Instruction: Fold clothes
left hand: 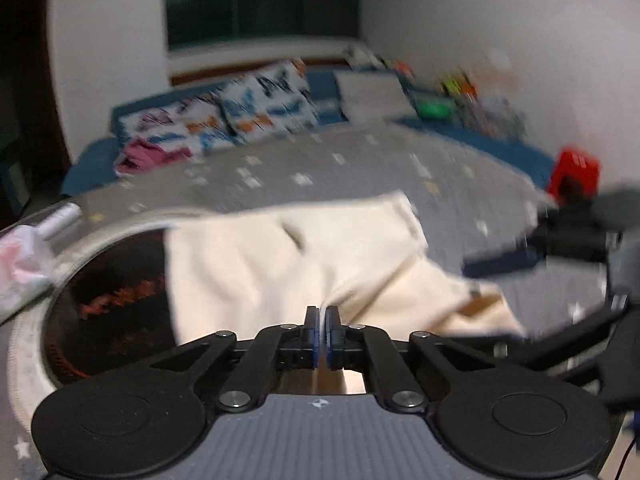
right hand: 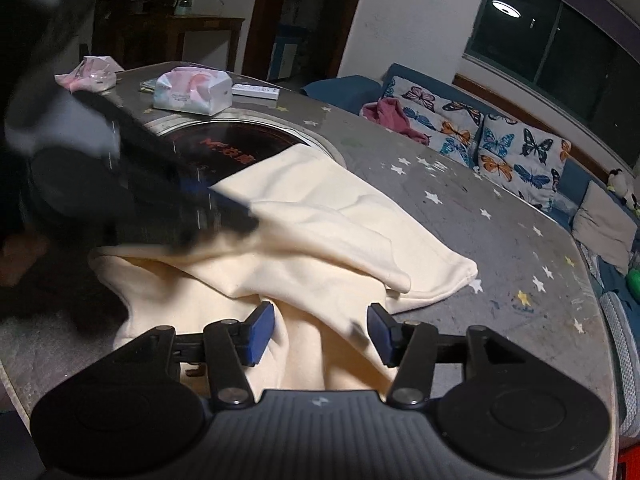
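A cream garment [left hand: 280,264] lies rumpled on the grey star-patterned table [left hand: 360,168]; in the right wrist view the garment [right hand: 320,232] spreads across the table's near half. My left gripper [left hand: 322,316] is shut on a fold of the cream garment at its near edge. It shows blurred at the left of the right wrist view [right hand: 224,216], over the garment. My right gripper [right hand: 322,322] is open, its blue pads either side of a bunched part of the garment. It also shows at the right of the left wrist view [left hand: 520,292].
A round dark inset hotplate [right hand: 240,144] sits in the table, partly under the garment. A tissue pack [right hand: 192,90], a pink bag [right hand: 88,74] and a white remote [right hand: 256,90] lie at the far edge. A blue sofa with butterfly cushions [right hand: 500,152] stands behind.
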Demonstrator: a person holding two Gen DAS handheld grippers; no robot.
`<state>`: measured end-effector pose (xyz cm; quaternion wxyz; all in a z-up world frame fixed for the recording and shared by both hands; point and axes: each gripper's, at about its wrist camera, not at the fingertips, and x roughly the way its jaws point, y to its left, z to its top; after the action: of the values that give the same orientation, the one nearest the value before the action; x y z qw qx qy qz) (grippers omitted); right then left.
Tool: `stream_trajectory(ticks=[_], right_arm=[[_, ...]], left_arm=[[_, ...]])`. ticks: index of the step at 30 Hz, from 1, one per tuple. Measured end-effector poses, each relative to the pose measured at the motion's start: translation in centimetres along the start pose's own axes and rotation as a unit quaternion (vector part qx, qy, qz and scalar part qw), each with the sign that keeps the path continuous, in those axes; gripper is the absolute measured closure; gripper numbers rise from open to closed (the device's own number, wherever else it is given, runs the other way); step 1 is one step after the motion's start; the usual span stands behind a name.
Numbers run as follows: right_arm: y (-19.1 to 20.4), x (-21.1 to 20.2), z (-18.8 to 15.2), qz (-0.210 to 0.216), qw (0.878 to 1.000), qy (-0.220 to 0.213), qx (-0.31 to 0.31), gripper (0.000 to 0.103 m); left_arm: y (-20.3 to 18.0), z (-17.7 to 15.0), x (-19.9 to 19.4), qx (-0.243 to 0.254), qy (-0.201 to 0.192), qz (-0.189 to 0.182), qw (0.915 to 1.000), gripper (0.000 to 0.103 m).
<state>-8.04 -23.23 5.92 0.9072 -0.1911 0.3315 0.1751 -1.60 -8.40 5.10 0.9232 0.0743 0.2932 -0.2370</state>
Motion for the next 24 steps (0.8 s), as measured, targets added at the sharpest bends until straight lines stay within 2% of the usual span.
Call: stream_trajectory(ticks=[6, 12, 16, 19, 21, 22, 23, 24], right_arm=[[1.7, 0.7, 0.6, 0.008, 0.999, -0.003, -0.04, 0.051], [4.0, 1.9, 1.4, 0.019, 0.995, -0.004, -0.094, 0.051], [5.4, 2.4, 2.3, 0.054, 0.993, -0.007, -0.104, 0.052], [6.3, 3.4, 2.5, 0.076, 0.991, 0.0, -0.107, 0.055], [6.3, 4.1, 2.5, 0.083, 0.992, 0.004, -0.097, 0.061], [6.2, 4.3, 2.6, 0.087, 0.992, 0.004, -0.087, 0.071], [6.0, 4.4, 2.7, 0.091, 0.993, 0.003, -0.078, 0.086], [5.8, 4.4, 2.8, 0.085, 0.994, 0.001, -0.068, 0.091]], left_arm=[[4.3, 0.2, -4.6, -0.079, -0.044, 0.051, 0.9946, 0.101], [8.6, -1.9, -9.6, -0.156, -0.072, 0.106, 0.9794, 0.101], [10.6, -4.7, -11.4, -0.199, -0.059, 0.136, 0.9687, 0.101], [11.1, -6.7, -11.5, -0.214, -0.036, 0.145, 0.9653, 0.101], [11.2, -7.7, -11.4, -0.222, -0.024, 0.147, 0.9636, 0.101], [11.3, -8.2, -11.4, -0.225, -0.019, 0.148, 0.9629, 0.101], [11.4, -8.5, -11.4, -0.227, -0.016, 0.15, 0.9622, 0.101], [11.5, -8.7, -11.4, -0.228, -0.014, 0.152, 0.9614, 0.101]])
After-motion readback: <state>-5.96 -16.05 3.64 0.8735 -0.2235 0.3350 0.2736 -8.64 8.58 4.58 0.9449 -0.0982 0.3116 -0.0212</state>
